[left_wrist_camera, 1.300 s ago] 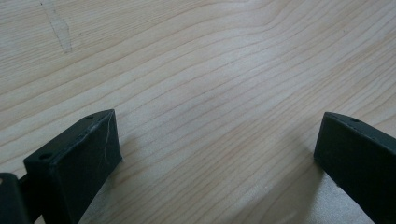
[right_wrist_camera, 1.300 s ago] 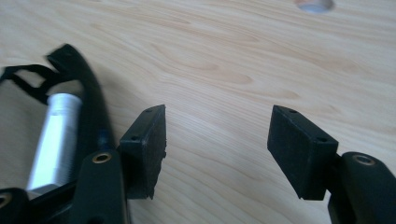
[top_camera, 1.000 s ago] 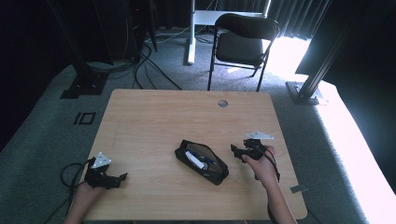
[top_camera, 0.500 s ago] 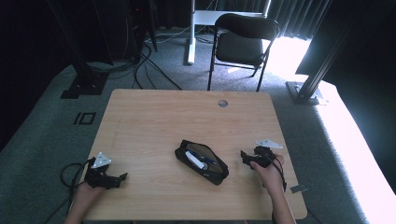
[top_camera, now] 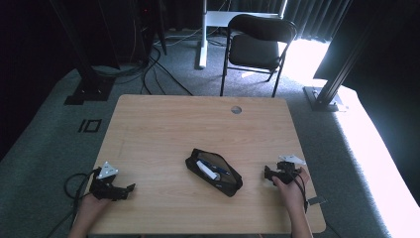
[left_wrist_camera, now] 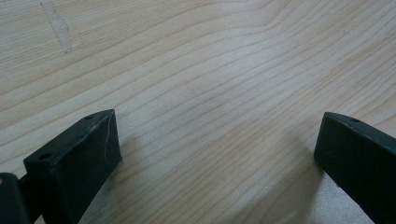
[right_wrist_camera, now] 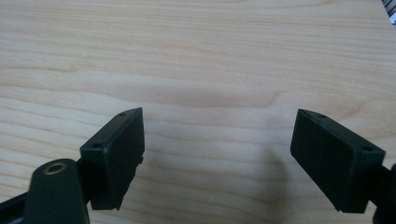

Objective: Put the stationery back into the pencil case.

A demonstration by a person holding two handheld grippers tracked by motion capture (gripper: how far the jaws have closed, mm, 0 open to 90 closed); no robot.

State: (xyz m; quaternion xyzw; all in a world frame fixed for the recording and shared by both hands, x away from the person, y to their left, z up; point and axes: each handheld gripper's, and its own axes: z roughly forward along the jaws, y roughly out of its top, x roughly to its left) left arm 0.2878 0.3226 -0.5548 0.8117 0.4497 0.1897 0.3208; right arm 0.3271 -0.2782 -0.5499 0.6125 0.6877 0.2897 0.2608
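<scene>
Wooden table under both wide-open, empty tools; high view adds a black pouch.

A pouch lies on the table between the left hand-held gripper and the right hand-held gripper.

- Left gripper: black body, grey three-cornered plate on top, black cable looping off the table's left edge.
- Right gripper: black, grey plate likewise.
- Jaws: flat black blocks with small screw holes.
- Forearms appear bare, no sleeves discernible.
</scene>
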